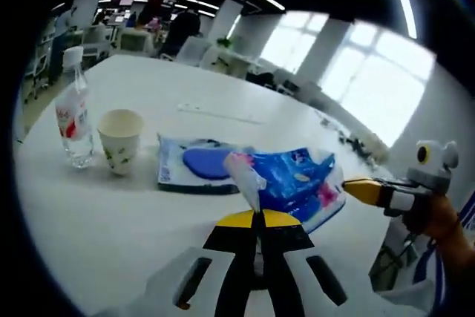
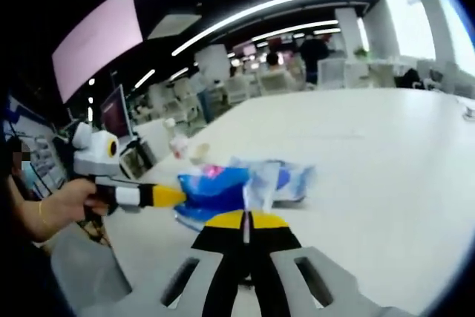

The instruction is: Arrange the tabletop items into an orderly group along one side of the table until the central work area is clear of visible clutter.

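While both tools pinch the blue snack bag (image 1: pixel 293 180), we hold it lifted over the worktop (image 1: pixel 133 220): left tool (image 1: pixel 256 213) clamped on one end, right tool (image 2: pixel 246 213) on the other. At ten o'clock the paper cup (image 1: pixel 120 139) and water bottle (image 1: pixel 73 109) stand grouped near the edge, with a flat blue packet (image 1: pixel 197 165) beside them; open worktop surrounds them.

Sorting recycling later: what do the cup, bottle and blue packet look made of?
Cup: matte paper, printed pattern, likely. Bottle: clear glossy plastic, see-through with a label. Blue packet: thin glossy plastic film, crinkled and shiny where both grippers pinch it.
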The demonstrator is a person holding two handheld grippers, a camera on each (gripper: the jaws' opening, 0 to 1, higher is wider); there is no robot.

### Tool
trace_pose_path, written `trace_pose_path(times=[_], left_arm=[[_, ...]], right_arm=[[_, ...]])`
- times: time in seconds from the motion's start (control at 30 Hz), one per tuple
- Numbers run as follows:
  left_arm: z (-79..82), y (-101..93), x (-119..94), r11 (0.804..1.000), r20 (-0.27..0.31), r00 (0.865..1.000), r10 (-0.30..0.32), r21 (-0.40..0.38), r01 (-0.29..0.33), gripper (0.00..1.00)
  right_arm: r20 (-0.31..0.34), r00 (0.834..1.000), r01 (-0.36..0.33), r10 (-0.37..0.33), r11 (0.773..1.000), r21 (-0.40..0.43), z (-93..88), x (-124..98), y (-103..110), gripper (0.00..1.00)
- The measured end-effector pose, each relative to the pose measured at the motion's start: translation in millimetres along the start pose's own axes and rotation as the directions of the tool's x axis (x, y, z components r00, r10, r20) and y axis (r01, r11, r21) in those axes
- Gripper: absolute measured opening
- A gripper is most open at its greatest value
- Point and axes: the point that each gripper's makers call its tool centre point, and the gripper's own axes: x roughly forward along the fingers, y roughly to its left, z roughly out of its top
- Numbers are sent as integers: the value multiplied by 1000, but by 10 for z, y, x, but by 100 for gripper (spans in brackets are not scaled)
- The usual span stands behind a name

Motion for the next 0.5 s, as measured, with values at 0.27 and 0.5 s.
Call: trace_pose_path(times=[0.27, 0.5], left_arm=[[-38, -102, 231, 1000, -7, 1000, -28, -6, 28, 1], [44, -214, 393, 998, 48, 997, -67, 23, 66, 1]], right_arm=[[-9, 999, 34, -34, 999, 3, -13, -32, -227, 0], [-2, 998, 70, -70, 998, 3, 20, -77, -433, 0]])
